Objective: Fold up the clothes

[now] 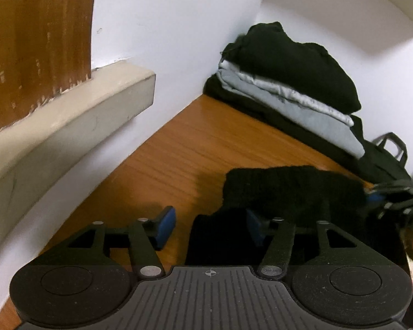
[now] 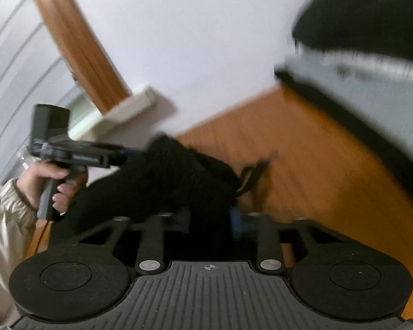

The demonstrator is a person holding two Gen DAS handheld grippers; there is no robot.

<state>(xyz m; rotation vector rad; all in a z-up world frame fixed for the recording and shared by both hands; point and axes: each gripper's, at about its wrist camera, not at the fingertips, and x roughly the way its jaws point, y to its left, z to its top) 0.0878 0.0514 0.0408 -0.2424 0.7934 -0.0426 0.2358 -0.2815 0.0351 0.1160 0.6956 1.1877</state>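
A black knitted garment (image 1: 289,192) lies bunched on the wooden table (image 1: 179,151). My left gripper (image 1: 210,225) is open, its blue pads (image 1: 166,221) wide apart. The garment's near edge lies between the jaws against the right finger, and bare table shows beside the left pad. The right wrist view is blurred. There the black garment (image 2: 165,181) fills the narrow gap of my right gripper (image 2: 210,218), which is shut on it. One blue pad (image 2: 238,221) shows; the other is hidden by cloth. A hand (image 2: 55,184) holds the left gripper (image 2: 126,154) at the garment's far end.
A stack of folded clothes (image 1: 289,82), black over grey over black, sits in the back corner against the white wall. A dark bag handle (image 1: 393,145) lies to its right. A beige ledge (image 1: 96,104) juts from the wall on the left. A white shelf (image 1: 358,8) hangs above.
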